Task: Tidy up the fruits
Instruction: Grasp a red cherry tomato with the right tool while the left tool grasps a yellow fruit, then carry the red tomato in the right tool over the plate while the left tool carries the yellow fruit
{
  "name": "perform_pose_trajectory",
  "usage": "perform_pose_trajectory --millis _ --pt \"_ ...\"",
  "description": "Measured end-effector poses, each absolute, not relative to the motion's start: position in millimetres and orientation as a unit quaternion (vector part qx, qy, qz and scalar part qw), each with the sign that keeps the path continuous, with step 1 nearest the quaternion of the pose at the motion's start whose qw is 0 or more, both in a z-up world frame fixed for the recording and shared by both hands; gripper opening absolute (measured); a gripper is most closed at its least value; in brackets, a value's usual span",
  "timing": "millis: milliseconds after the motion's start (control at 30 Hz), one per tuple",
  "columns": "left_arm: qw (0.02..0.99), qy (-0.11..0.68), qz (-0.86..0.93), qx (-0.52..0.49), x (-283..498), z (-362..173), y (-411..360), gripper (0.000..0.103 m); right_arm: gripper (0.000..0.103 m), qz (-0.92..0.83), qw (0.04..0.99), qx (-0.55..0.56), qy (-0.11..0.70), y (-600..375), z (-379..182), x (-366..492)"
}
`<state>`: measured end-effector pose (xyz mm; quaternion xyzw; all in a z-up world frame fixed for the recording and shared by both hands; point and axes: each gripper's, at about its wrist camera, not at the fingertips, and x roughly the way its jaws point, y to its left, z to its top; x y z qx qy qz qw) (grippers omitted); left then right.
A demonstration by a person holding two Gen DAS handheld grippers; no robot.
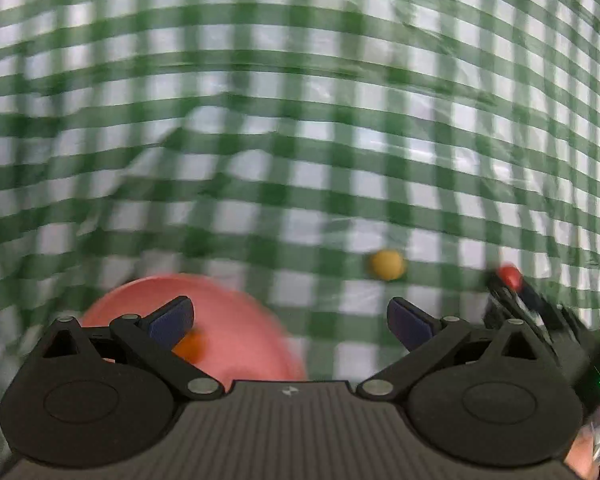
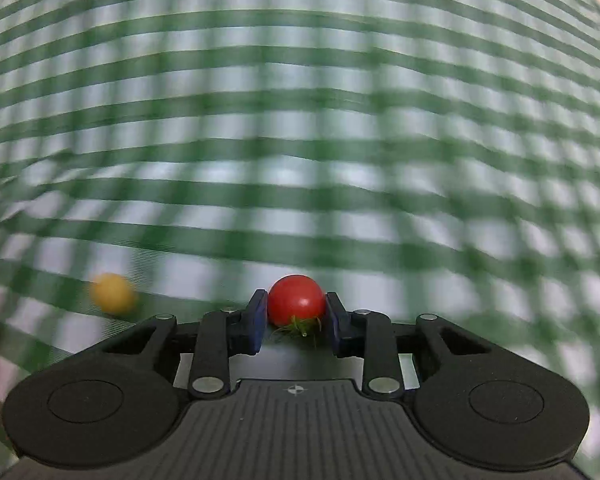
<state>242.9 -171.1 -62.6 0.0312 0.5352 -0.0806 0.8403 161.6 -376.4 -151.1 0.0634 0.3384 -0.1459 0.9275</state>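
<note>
Right wrist view: the right claw (image 2: pixel 296 314) is closed narrow on a red cherry tomato (image 2: pixel 296 298), its two blue pads pressed against the tomato's sides. The tomato is round, glossy and bright red, with a small green stem tuft pointing back toward the claw body. No readable writing shows; the only mark is a small round crosshair emblem (image 2: pixel 295 390) on the ribbed grey body. To the left, apart from the claw, a small yellow fruit (image 2: pixel 113 293) lies on the green-and-white checked cloth (image 2: pixel 300 120) covering the surface, blurred.

From the left wrist view, the left claw (image 1: pixel 290 322) stands wide, nothing between its blue pads. A similar small emblem (image 1: pixel 290 391) sits on its body, no lettering legible. Just past the left finger lies a pink plate (image 1: pixel 236 320) with a small orange fruit (image 1: pixel 190 346) on it, partly hidden by the finger. The yellow fruit sits on the cloth beyond the right finger, and the red tomato appears at the far right, held by the other claw.
</note>
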Motion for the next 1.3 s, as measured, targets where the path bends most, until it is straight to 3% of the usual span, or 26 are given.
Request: perform_pose_trajectory --millis 300,367,400,433,467,667,1000,1300 --pt "0.811 0.578 -0.088 0.019 289 -129 -226 0.102 0.033 -0.181 0.929 0.091 0.309 -407 -169 135" --pt "0.808 0.583 -0.085 0.012 293 -135 -228 0.085 0.033 -0.181 0.932 0.080 0.304 -403 -171 134" --pt "0.802 0.590 -0.092 0.014 294 -138 -230 0.053 0.033 -0.181 0.932 0.079 0.304 -403 -172 134" --pt "0.806 0.584 -0.090 0.033 292 -137 -233 0.032 0.033 -0.180 0.932 0.080 0.303 -402 -173 136" --pt "0.812 0.574 -0.092 0.042 289 -134 -236 0.028 0.033 -0.180 0.932 0.082 0.303 -402 -173 136" --pt "0.822 0.557 -0.112 0.025 268 -114 -226 0.027 0.032 -0.171 0.931 0.094 0.309 -394 -166 136" --pt "0.864 0.480 -0.124 0.086 157 -31 -182 0.027 0.032 -0.102 0.943 0.093 0.301 -354 -85 36" --pt "0.876 0.467 -0.080 0.090 55 11 -105 0.027 0.032 0.025 0.944 0.084 0.319 -263 -36 -40"
